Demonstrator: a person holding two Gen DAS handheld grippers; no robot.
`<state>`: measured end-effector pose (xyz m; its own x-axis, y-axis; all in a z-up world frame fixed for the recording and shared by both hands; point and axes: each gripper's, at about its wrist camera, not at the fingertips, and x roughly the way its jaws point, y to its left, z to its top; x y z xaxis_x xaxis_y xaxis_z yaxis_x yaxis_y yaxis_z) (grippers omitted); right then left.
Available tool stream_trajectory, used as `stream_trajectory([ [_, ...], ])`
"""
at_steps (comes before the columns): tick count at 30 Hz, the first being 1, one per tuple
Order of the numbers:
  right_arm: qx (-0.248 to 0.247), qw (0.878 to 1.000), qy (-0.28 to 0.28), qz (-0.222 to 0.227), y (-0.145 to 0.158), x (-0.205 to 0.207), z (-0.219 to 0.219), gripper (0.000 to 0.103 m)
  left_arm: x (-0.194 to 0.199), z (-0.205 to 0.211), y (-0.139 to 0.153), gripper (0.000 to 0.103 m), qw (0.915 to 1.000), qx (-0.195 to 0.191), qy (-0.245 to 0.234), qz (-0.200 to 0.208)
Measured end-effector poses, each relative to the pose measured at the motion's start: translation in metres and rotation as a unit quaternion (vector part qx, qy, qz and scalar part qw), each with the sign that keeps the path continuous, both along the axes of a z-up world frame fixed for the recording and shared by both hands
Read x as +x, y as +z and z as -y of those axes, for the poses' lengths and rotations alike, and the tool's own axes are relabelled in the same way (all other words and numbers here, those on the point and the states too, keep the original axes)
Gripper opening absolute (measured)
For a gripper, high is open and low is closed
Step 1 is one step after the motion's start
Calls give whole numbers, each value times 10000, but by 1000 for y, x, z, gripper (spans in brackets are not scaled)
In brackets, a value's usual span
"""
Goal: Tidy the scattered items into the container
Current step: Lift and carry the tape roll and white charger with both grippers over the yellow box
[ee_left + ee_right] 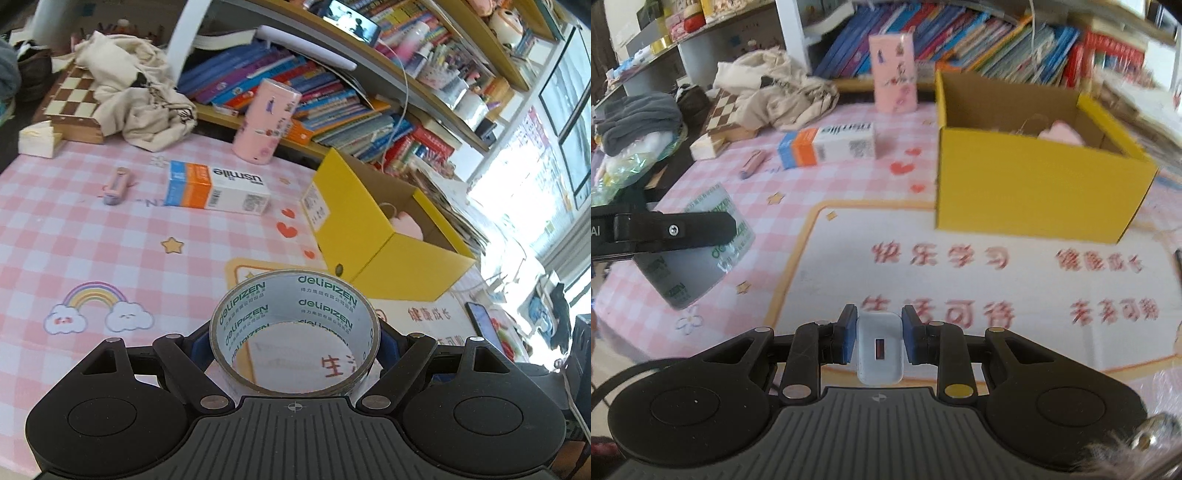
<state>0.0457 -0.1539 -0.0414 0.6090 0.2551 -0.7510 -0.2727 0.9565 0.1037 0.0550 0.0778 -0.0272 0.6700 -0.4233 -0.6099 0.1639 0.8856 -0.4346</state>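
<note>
My left gripper (293, 338) is shut on a roll of clear tape (295, 295) printed with green letters, held above the mat; the roll also shows in the right wrist view (698, 266). My right gripper (879, 338) is shut on a white USB charger (880, 365). The open yellow cardboard box (388, 254) stands ahead to the right, with a pink soft item (406, 225) inside; the right wrist view shows the box too (1034, 184). A white, orange and blue usmile box (218, 190) and a small pink and purple item (115, 186) lie on the checked mat.
A pink cylinder tin (266, 122) stands by the book shelf (332, 103). A beige cloth (144, 88) lies over a chessboard (70, 99) at the back left. A phone (484, 325) lies right of the box. Grey clothes (639, 122) are piled at the left.
</note>
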Motion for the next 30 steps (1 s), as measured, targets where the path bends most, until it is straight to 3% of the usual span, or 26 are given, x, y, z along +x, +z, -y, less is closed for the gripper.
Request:
stream_trajectory([
  [6,181,9997,-191,5,3,1,17,24,3,9,5,84,10000,26,-14,67],
  [30,174,9956,-922,-56,8,-6,96,24,28,101,5,84,9947,175,-1016,54],
])
